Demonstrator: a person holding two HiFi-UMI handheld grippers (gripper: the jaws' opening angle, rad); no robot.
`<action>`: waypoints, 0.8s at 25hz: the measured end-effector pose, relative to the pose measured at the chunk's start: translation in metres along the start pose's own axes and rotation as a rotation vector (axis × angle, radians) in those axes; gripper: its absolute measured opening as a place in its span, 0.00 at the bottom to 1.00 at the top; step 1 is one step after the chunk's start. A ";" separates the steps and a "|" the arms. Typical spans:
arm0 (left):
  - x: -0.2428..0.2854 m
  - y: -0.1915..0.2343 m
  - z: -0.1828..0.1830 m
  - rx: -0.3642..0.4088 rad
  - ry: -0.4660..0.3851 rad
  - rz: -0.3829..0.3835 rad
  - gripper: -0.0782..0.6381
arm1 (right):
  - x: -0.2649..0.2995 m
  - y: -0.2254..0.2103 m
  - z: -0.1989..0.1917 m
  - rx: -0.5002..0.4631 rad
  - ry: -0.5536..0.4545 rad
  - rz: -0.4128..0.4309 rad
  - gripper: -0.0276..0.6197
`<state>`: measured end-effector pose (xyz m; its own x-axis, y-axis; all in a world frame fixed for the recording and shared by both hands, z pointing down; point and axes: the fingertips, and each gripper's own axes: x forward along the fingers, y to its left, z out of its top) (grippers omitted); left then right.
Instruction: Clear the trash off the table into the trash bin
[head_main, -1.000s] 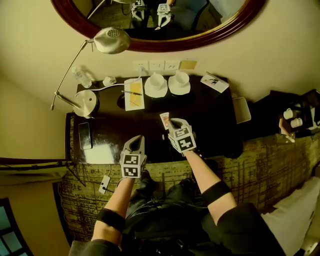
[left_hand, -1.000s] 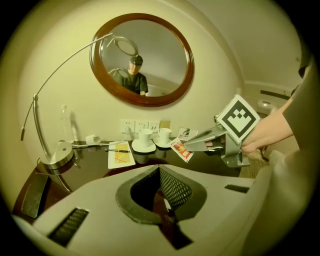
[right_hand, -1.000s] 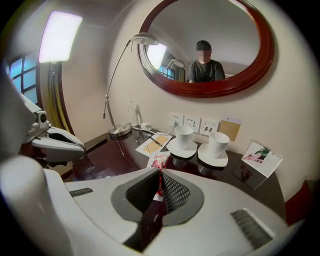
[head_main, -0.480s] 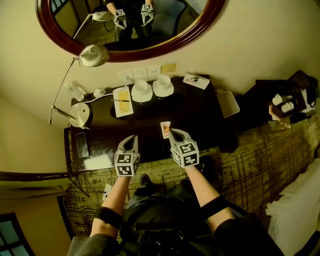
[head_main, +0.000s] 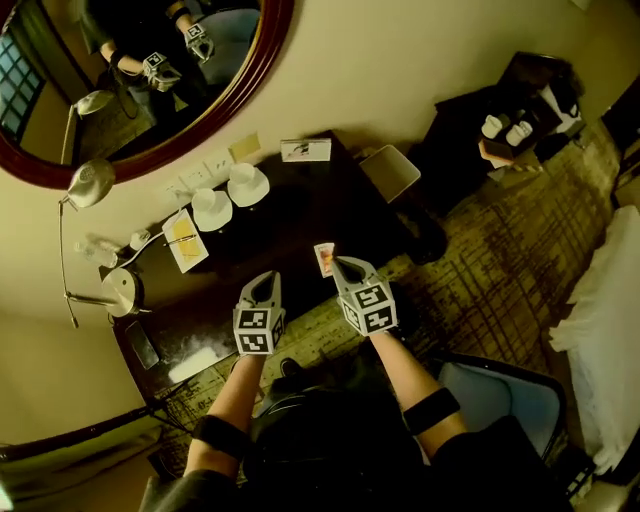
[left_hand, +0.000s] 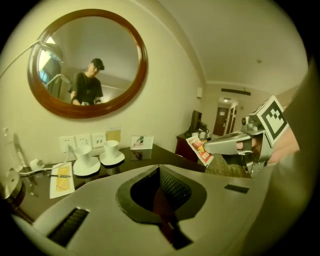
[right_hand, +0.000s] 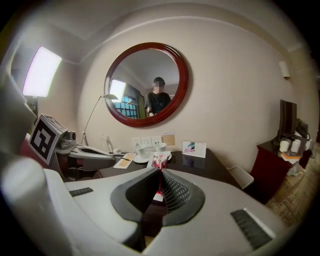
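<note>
My right gripper (head_main: 338, 264) is shut on a small red and white wrapper (head_main: 324, 258), which it holds upright above the front edge of the dark table (head_main: 300, 215). The right gripper view has the wrapper (right_hand: 158, 161) pinched between the jaw tips. My left gripper (head_main: 264, 286) hangs beside it, to the left, with its jaws shut and nothing between them (left_hand: 159, 172). From the left gripper view the right gripper (left_hand: 207, 146) and its wrapper (left_hand: 200, 150) show at the right. A white square-topped thing (head_main: 390, 172), which may be the bin, stands by the table's right end.
On the table's back stand two white cups on saucers (head_main: 212, 208) (head_main: 247, 183), a yellow card with a pen (head_main: 185, 240), a standing card (head_main: 306, 150) and a desk lamp (head_main: 122, 290). A phone (head_main: 143, 345) lies at the left. A dark cabinet with cups (head_main: 505, 130) is at the right.
Both grippers have lifted and swung right, away from the table's middle, with the wrapper still in the right one. The head view has turned, so the table now sits at the upper left.
</note>
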<state>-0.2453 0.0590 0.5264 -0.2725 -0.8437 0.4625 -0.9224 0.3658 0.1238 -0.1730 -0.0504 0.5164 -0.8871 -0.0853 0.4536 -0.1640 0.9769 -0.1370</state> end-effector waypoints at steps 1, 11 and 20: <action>0.011 -0.017 0.004 0.021 0.003 -0.037 0.11 | -0.012 -0.015 -0.004 0.015 -0.005 -0.033 0.09; 0.091 -0.206 0.023 0.202 0.040 -0.415 0.11 | -0.160 -0.141 -0.061 0.208 -0.038 -0.402 0.09; 0.114 -0.331 0.007 0.298 0.099 -0.623 0.11 | -0.250 -0.199 -0.136 0.319 -0.017 -0.606 0.09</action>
<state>0.0268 -0.1614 0.5320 0.3451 -0.8166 0.4627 -0.9384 -0.3102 0.1524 0.1397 -0.1964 0.5498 -0.6049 -0.6042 0.5187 -0.7505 0.6503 -0.1177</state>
